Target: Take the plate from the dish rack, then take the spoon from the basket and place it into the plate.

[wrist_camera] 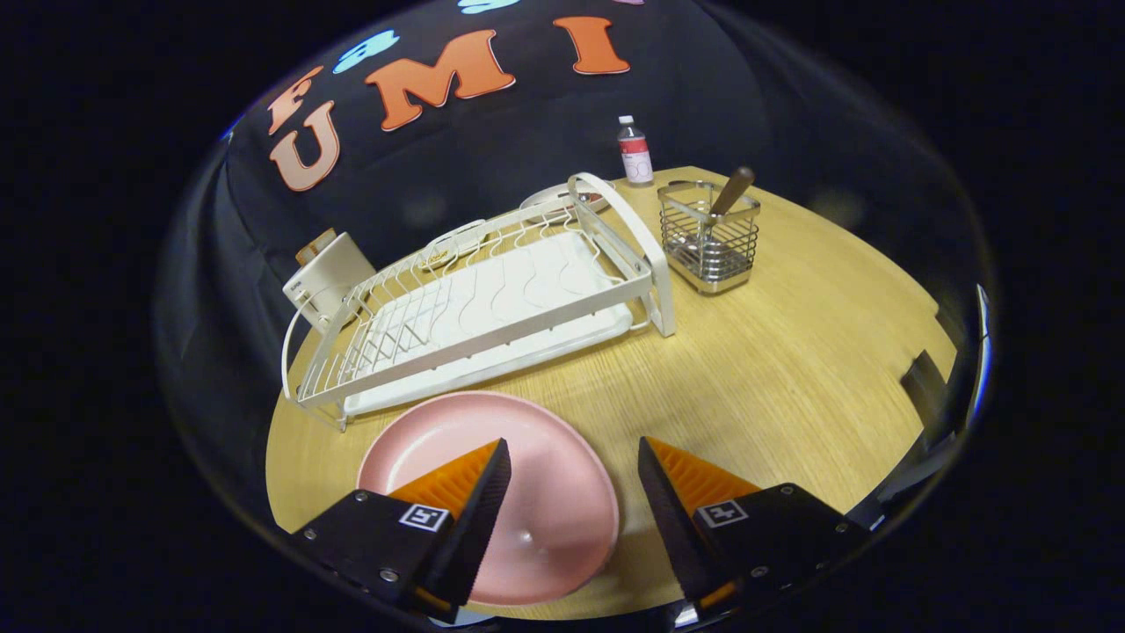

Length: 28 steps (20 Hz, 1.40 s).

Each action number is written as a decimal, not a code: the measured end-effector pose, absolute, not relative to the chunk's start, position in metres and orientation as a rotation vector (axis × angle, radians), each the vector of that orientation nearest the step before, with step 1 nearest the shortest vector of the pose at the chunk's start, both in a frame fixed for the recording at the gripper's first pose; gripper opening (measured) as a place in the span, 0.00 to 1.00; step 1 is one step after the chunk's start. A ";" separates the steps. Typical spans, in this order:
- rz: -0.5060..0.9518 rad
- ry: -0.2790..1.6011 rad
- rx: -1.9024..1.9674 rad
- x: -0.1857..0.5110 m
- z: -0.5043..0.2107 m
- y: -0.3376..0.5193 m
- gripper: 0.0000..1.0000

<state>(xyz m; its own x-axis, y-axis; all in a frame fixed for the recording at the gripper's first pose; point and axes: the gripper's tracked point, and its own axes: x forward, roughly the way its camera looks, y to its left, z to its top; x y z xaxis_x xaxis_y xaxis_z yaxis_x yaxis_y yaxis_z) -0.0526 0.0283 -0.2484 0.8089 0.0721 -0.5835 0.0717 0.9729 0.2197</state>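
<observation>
Gaping claw (573,450) above round, smooth pink plate (545,492).

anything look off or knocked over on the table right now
Nothing stands out. The plate lies flat on the table between the open claw fingers, the rack sits square, and the spoon stands in its upright basket.

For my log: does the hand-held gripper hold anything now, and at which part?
Nothing is held. The hand-held gripper is open above the pink plate lying on the table, fingers apart.
</observation>
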 end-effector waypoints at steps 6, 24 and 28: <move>-0.064 0.527 0.160 -0.024 -0.204 -0.022 0.98; -0.163 0.272 0.040 0.073 -0.135 -0.115 0.98; -0.132 0.282 0.047 0.085 -0.151 -0.115 0.92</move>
